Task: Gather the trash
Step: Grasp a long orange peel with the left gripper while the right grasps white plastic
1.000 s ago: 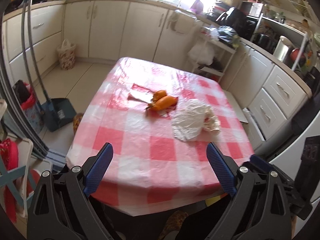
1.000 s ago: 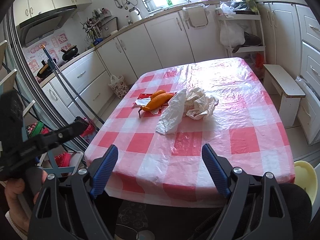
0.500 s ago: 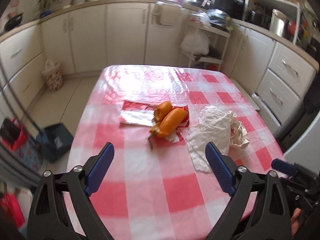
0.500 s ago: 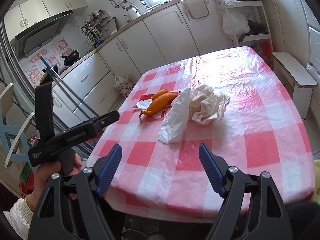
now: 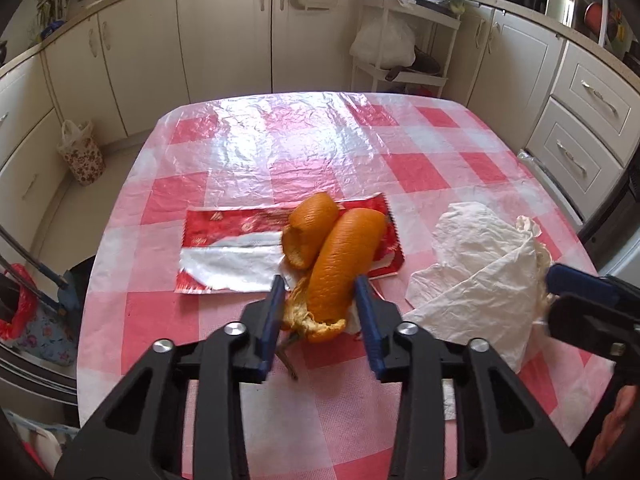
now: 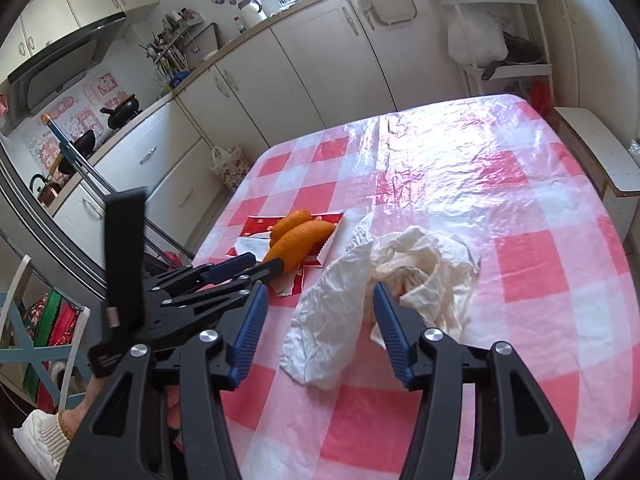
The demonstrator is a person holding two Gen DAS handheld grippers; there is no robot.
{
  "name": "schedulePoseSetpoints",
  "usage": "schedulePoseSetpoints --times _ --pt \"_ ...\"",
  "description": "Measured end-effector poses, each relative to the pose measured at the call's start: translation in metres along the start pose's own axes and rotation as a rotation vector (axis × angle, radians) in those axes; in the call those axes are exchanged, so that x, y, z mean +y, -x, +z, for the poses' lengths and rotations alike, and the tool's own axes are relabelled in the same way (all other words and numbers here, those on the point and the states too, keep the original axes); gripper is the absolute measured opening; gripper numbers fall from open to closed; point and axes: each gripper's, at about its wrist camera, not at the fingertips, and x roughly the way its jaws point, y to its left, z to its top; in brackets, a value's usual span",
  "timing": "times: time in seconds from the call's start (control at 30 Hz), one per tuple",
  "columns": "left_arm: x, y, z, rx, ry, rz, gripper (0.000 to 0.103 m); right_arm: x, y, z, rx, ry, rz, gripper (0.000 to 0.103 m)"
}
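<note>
Kitchen shot here: a table is sitting in the middle of the room under a red and white checked cloth with a clear plastic sheet over it, and the plastic is catching a lot of glare toward 12 o'clock. Cream cabinets are running around the walls, a small floral bag is standing on the floor at about 10 o'clock, and a white shelf rack is standing at about 1 o'clock with a stuffed plastic bag on it. The trash is lying mid-table: two orange peels are resting on a flattened red wrapper, and a crumpled white plastic bag is sitting just beside them at 3 o'clock. The left gripper is sitting low over the cloth with its jaws apart, one on each side of the near end of the longer peel, not clearly pinching it. The right gripper is hovering over the near edge of the white bag, jaws apart with the bag between them, nothing grabbed. A stove with dark pots is showing at 10 o'clock in the right view.
</note>
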Motion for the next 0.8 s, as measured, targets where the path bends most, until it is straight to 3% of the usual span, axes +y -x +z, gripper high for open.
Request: schedulePoseSetpoints --times 0.1,0.13,0.17,0.33,0.5,0.63,0.8 --pt "0.004 0.015 -0.006 -0.024 0.032 -0.024 0.001 0.002 -0.013 0.000 0.043 0.019 -0.006 0.028" --pt "0.007 0.023 -0.009 -0.030 0.043 -0.037 0.000 0.003 -0.012 -0.001 0.050 0.021 -0.005 0.009" --pt "0.010 0.032 -0.014 -0.043 0.054 -0.045 0.000 0.005 -0.008 -0.003 0.042 0.031 -0.004 0.005" --pt "0.027 0.072 -0.043 -0.070 0.109 -0.109 0.000 0.015 0.011 -0.009 0.018 0.075 0.028 0.003" --pt "0.034 0.069 -0.042 -0.041 0.118 -0.090 0.003 0.014 0.017 -0.012 0.023 0.026 0.077 0.003" --pt "0.020 0.048 -0.023 -0.018 0.091 -0.034 0.041 0.014 0.026 -0.021 0.029 0.003 0.086 0.003" --pt "0.005 0.003 -0.008 0.073 0.070 0.033 0.043 0.001 0.009 -0.032 0.104 -0.057 0.065 0.006"
